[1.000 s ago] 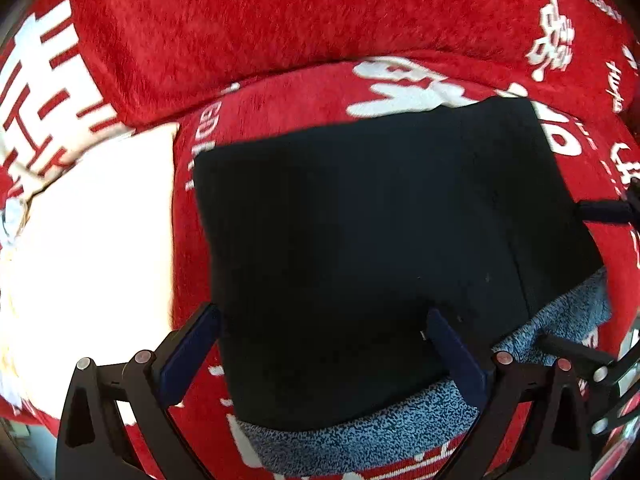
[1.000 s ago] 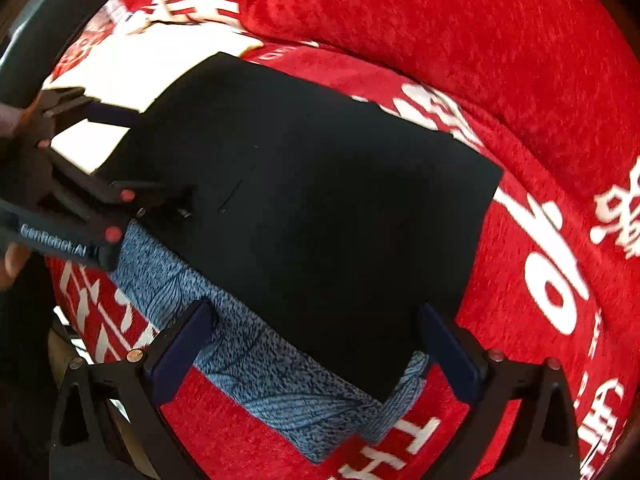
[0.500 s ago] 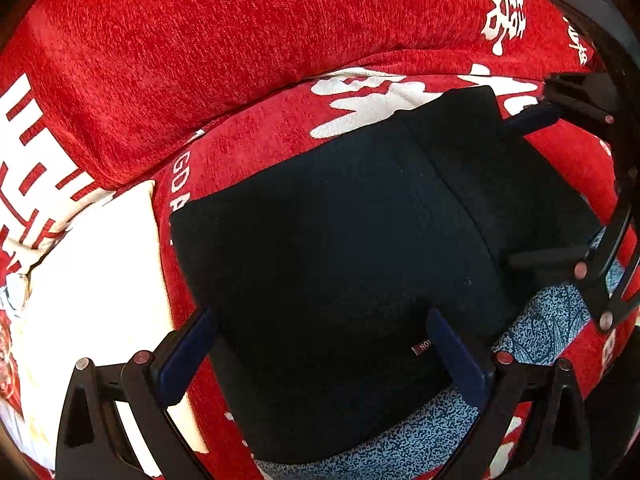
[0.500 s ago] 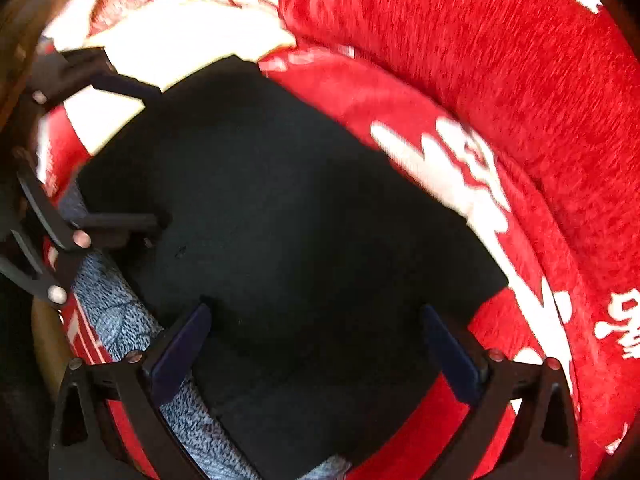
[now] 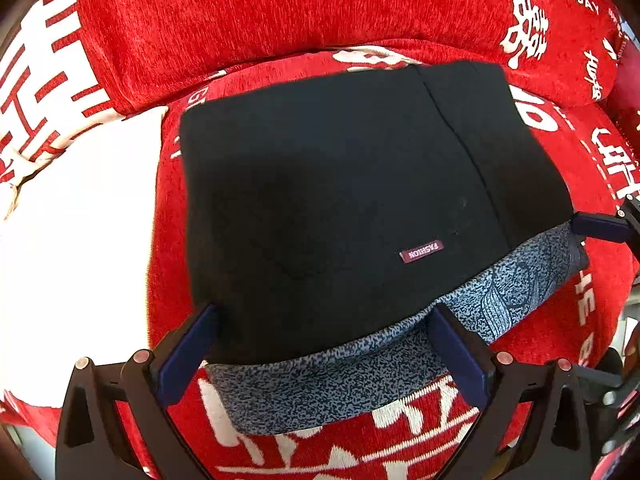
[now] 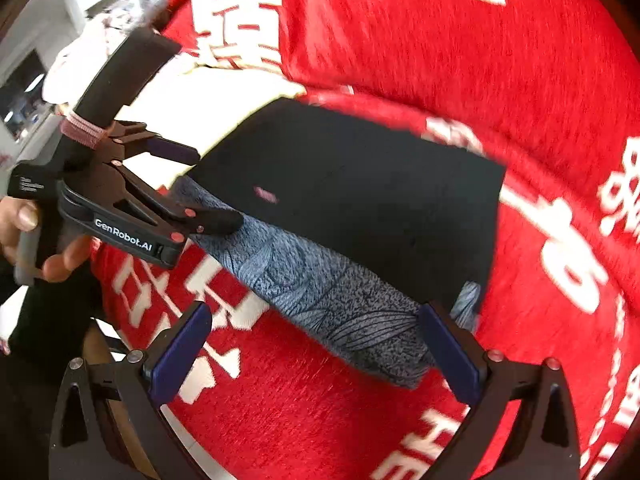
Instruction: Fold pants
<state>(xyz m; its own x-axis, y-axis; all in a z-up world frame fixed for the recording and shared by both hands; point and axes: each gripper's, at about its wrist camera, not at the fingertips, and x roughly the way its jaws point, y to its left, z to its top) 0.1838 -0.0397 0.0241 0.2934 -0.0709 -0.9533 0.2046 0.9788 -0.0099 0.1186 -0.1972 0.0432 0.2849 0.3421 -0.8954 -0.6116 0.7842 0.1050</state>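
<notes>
The black pants point(image 5: 340, 200) lie folded into a flat rectangle on the red sofa seat, with a small maroon label point(image 5: 421, 251) near the front edge. A blue-grey patterned lining point(image 5: 400, 356) sticks out under that edge. The pants also show in the right wrist view point(image 6: 360, 196). My left gripper point(image 5: 324, 344) is open and empty at the pants' near edge; it also shows in the right wrist view point(image 6: 208, 188). My right gripper point(image 6: 316, 344) is open and empty, in front of the lining point(image 6: 320, 284). One of its fingers point(image 5: 600, 227) shows at the right edge of the left wrist view.
A red sofa backrest point(image 5: 260, 16) with white characters rises behind the pants. A white cushion point(image 5: 76, 240) lies to their left. The red seat cover point(image 6: 304, 412) with white lettering extends toward me. A hand point(image 6: 24, 224) holds the left gripper's handle.
Both grippers have drawn back from the pants. The right gripper has left the top of the pile and swung to the right side. The folded pants now lie flat with the label showing.
</notes>
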